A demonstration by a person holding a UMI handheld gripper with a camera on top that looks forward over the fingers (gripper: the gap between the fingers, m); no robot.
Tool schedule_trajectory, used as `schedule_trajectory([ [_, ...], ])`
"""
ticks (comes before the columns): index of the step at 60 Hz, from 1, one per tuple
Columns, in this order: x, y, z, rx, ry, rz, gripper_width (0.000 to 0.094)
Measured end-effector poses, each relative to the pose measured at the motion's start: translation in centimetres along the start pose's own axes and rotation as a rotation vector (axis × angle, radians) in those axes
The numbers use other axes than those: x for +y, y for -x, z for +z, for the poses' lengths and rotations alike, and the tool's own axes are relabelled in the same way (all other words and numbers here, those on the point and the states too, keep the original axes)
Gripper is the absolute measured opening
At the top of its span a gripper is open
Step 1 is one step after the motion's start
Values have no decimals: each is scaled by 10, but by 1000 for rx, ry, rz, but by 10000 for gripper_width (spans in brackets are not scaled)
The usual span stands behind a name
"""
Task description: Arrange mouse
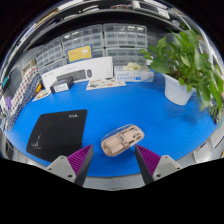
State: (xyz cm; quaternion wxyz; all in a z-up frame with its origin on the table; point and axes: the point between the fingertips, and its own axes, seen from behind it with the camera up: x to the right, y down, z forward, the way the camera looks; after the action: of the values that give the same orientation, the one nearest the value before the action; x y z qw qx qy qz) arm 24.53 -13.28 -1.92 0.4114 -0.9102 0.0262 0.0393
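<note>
The gripper [109, 163] is hovering wide open, holding nothing. The mouse [122, 141] is lying on the blue table [150, 105] just ahead of the fingers, right of the black mat [58, 132]. Judged step: approach. Next: advancing, straddling, closing. Plant [188, 60] standing beyond.

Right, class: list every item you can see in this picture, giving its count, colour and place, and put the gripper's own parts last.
Computer mouse: one, pale beige, on the blue tabletop just ahead of the fingers.
Rectangular black mouse mat: one, left of the mouse.
Blue tabletop: one, under everything.
Long white box: one, far side of the table.
Leafy green plant in a white pot: one, far right.
Gripper: one, purple pads, fingers open, holding nothing.
</note>
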Motion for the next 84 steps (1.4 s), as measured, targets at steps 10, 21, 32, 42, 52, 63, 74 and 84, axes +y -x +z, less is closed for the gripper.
schedule_trajectory([
  [10, -26, 6, 30, -23, 6, -12, 815],
  [21, -49, 10, 58, -36, 22, -33, 671],
  [32, -56, 5, 69, -6, 17, -60, 500],
  [42, -57, 7, 69, 3, -5, -80, 436],
  [52, -56, 7, 70, 0, 32, -55, 366],
  [63, -103, 20, 49, 20, -15, -49, 365],
  [74, -211, 58, 2, 48, -192, -57, 366],
  [84, -255, 128, -36, 24, -264, -71, 366],
])
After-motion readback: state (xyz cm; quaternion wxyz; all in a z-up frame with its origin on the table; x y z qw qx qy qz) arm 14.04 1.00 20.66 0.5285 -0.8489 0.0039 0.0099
